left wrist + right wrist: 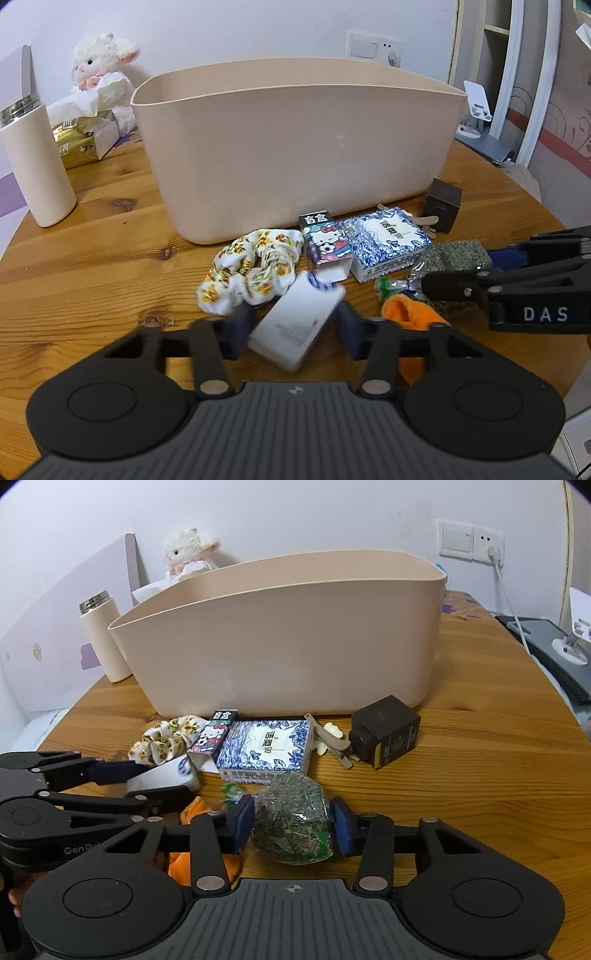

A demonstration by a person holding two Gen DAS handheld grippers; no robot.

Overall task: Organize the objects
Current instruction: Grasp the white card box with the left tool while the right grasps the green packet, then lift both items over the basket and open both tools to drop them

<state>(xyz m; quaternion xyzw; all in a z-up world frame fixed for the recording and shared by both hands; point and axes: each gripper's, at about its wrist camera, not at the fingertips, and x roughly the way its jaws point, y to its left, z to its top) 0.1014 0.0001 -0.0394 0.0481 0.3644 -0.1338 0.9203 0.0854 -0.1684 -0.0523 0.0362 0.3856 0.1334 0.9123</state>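
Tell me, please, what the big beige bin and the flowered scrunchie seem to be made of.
The bin looks like matte moulded plastic: smooth seamless walls, rounded rim, soft even sheen. The scrunchie looks like thin woven fabric, probably cotton or polyester: gathered folds and a printed yellow flower pattern on white.

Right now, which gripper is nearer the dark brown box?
Right. The right gripper brackets the herb bag, just in front of the dark brown box; the left gripper straddles the white box, farther left.

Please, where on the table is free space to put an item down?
Bare wood lies on the table between the white bottle, the beige bin and the scrunchie, and right of the dark box. In front of the bin it is crowded.
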